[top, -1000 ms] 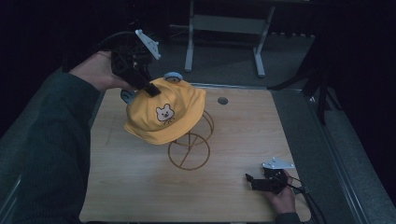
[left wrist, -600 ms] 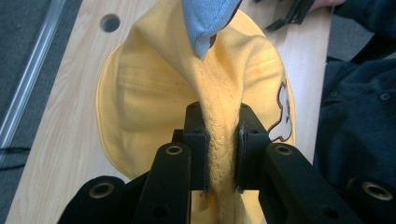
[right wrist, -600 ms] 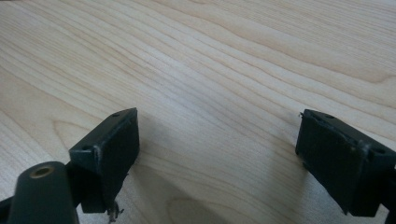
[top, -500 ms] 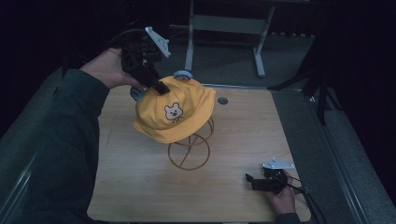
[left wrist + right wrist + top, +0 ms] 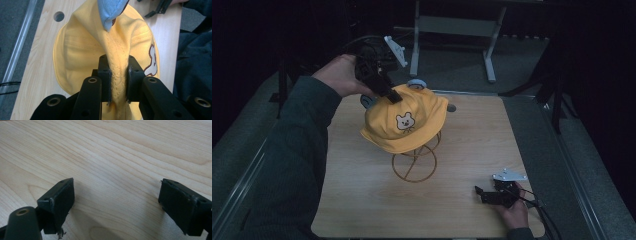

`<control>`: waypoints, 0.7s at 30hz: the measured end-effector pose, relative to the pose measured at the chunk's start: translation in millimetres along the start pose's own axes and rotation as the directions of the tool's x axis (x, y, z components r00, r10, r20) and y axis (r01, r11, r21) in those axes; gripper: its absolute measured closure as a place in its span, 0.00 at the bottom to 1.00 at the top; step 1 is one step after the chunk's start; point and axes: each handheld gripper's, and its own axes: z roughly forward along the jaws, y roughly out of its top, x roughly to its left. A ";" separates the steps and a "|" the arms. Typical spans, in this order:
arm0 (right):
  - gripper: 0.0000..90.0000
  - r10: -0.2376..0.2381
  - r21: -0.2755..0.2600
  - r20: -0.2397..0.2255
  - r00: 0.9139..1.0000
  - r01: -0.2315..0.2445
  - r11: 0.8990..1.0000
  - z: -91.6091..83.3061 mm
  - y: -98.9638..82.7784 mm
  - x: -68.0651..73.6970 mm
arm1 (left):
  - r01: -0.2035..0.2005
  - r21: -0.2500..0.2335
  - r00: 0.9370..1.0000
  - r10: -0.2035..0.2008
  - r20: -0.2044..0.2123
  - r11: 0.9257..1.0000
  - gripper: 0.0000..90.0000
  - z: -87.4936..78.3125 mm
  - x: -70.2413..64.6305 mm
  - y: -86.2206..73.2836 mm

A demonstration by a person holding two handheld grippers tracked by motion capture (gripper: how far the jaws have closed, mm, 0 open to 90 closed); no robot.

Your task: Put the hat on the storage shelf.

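Hat: a soft yellow hat [image 5: 404, 125] with a little bear face and blue ears sits on a round gold wire stand [image 5: 414, 162] in the middle of the table.
Left gripper [image 5: 118, 77]: squeezed tight on a fold of the hat's stitched cloth.
Right gripper [image 5: 116, 202]: jaws wide apart, low over the table.
Table [image 5: 472, 145]: pale wood with wavy lines.

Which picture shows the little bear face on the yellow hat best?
The high view: the whole bear face on the yellow hat faces the camera. The left gripper view catches just its brown edge. The right gripper view looks at wooden table.
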 end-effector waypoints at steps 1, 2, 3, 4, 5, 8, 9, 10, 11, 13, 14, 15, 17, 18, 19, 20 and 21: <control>0.15 -0.001 0.000 -0.001 1.000 0.001 1.000 0.2 0.2 -0.1 | 0.002 0.001 1.000 -0.002 -0.004 1.000 0.86 0.8 0.3 0.5; 0.15 -0.001 0.003 -0.001 1.000 0.001 1.000 0.2 0.4 -0.2 | 0.002 0.000 1.000 -0.002 -0.005 1.000 0.86 1.5 0.6 1.0; 0.15 -0.001 0.003 -0.001 1.000 0.001 1.000 0.2 0.4 -0.2 | 0.002 0.000 1.000 -0.002 -0.005 1.000 0.86 1.5 0.6 1.0; 0.15 0.000 0.002 -0.002 1.000 0.000 1.000 0.4 0.6 -0.2 | 0.004 0.001 1.000 -0.004 -0.008 1.000 0.86 2.5 0.8 1.7; 0.15 0.002 0.003 -0.002 1.000 -0.002 1.000 0.6 0.9 -0.1 | 0.004 -0.001 1.000 -0.004 -0.011 1.000 0.86 3.4 1.2 2.4; 0.15 -0.001 0.005 -0.001 1.000 0.001 1.000 0.9 1.3 -0.4 | 0.009 0.006 1.000 -0.009 -0.024 1.000 0.86 7.1 3.8 4.4; 0.15 -0.002 0.004 -0.002 1.000 0.002 1.000 1.0 1.4 -0.6 | 0.013 0.008 1.000 -0.012 -0.026 1.000 0.86 8.6 4.6 4.9; 0.15 -0.003 0.004 -0.002 1.000 0.003 1.000 1.1 1.4 -0.6 | 0.016 0.011 0.999 -0.015 -0.029 1.000 0.86 9.9 5.2 5.3; 0.15 -0.003 0.003 -0.002 1.000 0.003 1.000 1.1 1.5 -0.6 | 0.016 0.015 0.999 -0.015 -0.032 1.000 0.86 11.2 6.0 5.8; 0.15 0.000 0.005 -0.003 1.000 0.001 1.000 1.1 1.5 -0.4 | 0.019 0.018 0.999 -0.018 -0.036 1.000 0.86 14.1 7.4 6.7; 0.15 0.000 0.005 -0.003 1.000 0.001 1.000 1.1 1.5 -0.4 | 0.020 0.020 0.999 -0.020 -0.038 1.000 0.86 15.5 8.3 7.2; 0.15 -0.001 0.005 -0.003 1.000 0.001 1.000 1.1 1.5 -0.4 | 0.022 0.019 0.999 -0.021 -0.037 1.000 0.86 16.9 9.0 7.7; 0.15 -0.001 0.005 -0.003 1.000 0.001 1.000 1.1 1.5 -0.4 | 0.024 0.018 0.999 -0.023 -0.035 1.000 0.85 19.7 9.7 9.1; 0.15 -0.001 0.005 -0.003 1.000 0.001 1.000 1.1 1.5 -0.5 | 0.021 0.020 0.999 -0.020 -0.038 1.000 0.85 21.5 10.1 10.1; 0.15 0.000 0.005 -0.003 1.000 0.000 1.000 1.1 1.5 -0.4 | 0.022 0.019 0.999 -0.021 -0.041 1.000 0.85 22.6 10.1 10.6; 0.15 0.000 0.005 -0.003 1.000 0.000 1.000 1.1 1.5 -0.4 | 0.022 0.020 0.999 -0.021 -0.045 1.000 0.85 23.8 10.5 11.2; 0.15 0.001 0.004 -0.003 1.000 -0.001 1.000 1.1 1.5 -0.3 | 0.024 0.020 0.999 -0.023 -0.048 1.000 0.85 25.2 10.7 11.5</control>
